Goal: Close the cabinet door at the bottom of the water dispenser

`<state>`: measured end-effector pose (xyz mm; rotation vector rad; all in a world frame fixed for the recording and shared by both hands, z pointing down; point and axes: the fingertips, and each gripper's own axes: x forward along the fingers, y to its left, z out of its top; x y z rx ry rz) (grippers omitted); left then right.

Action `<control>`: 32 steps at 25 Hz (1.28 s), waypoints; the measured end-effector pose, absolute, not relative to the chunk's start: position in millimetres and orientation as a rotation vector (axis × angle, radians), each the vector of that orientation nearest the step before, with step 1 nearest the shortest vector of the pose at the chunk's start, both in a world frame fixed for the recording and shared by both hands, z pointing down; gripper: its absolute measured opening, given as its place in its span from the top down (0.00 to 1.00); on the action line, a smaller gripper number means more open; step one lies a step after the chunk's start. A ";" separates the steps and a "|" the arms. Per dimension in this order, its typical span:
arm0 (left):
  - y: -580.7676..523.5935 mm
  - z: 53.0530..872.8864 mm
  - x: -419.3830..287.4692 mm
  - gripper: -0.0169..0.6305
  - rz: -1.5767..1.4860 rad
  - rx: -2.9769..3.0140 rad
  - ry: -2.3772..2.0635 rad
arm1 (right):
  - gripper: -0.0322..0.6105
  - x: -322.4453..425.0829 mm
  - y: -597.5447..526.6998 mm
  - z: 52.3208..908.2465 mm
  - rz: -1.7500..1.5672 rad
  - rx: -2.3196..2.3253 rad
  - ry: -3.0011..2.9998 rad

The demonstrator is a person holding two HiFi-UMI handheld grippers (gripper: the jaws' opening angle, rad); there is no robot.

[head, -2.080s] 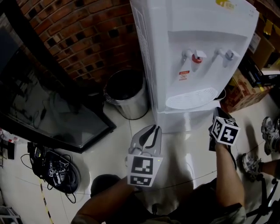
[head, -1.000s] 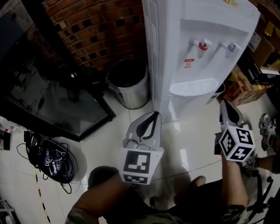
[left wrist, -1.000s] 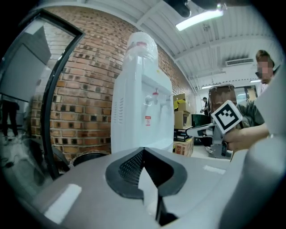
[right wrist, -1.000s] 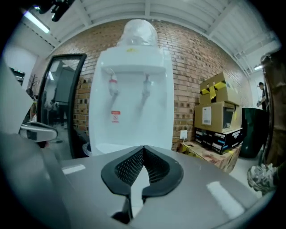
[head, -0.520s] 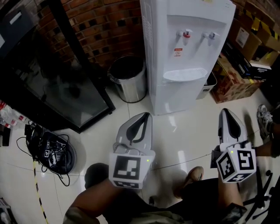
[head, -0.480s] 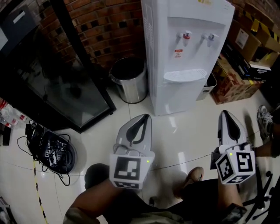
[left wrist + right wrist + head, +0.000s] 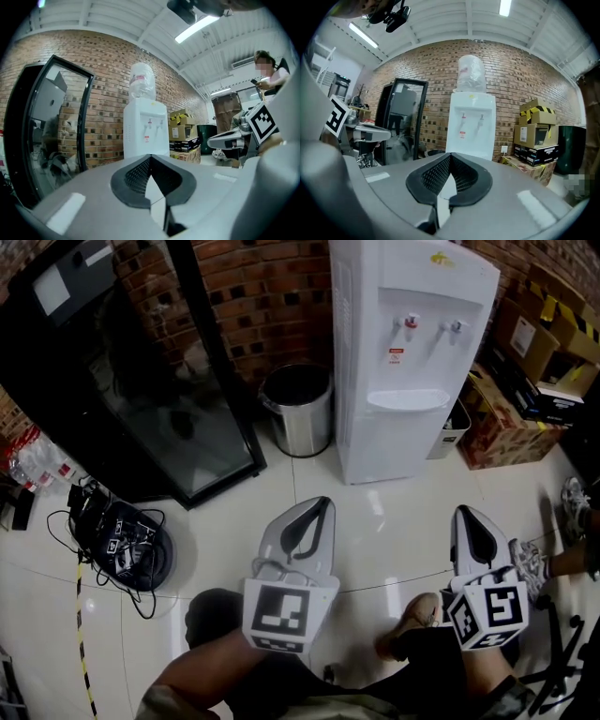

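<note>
Our left tool (image 7: 315,510) and right tool (image 7: 468,521) are pinched closed, empty; the cabinet door (image 7: 398,442) stands well ahead, seemingly flush; we judge it light, stiff, best pushed at its free edge.

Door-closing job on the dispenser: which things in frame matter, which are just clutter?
Job:
- white floor-standing water dispenser
- its lower cabinet door
- left gripper
- right gripper

Clutter:
- round steel waste bin
- black glass-door cooler
- brown cardboard boxes
- black cable tangle
</note>
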<state>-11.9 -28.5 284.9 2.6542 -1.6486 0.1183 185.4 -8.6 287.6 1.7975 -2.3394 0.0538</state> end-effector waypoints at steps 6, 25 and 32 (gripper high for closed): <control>-17.9 299.1 -16.4 0.97 0.188 2.638 -1.667 | 0.95 176.2 -2.1 283.9 0.087 1.799 -2.393; -25.6 290.7 -2.4 0.97 0.130 2.644 -1.590 | 0.95 156.7 -15.4 277.6 0.151 1.747 -2.449; -31.1 291.9 -4.1 0.97 0.142 2.634 -1.601 | 0.95 151.2 -19.9 275.4 0.150 1.733 -2.466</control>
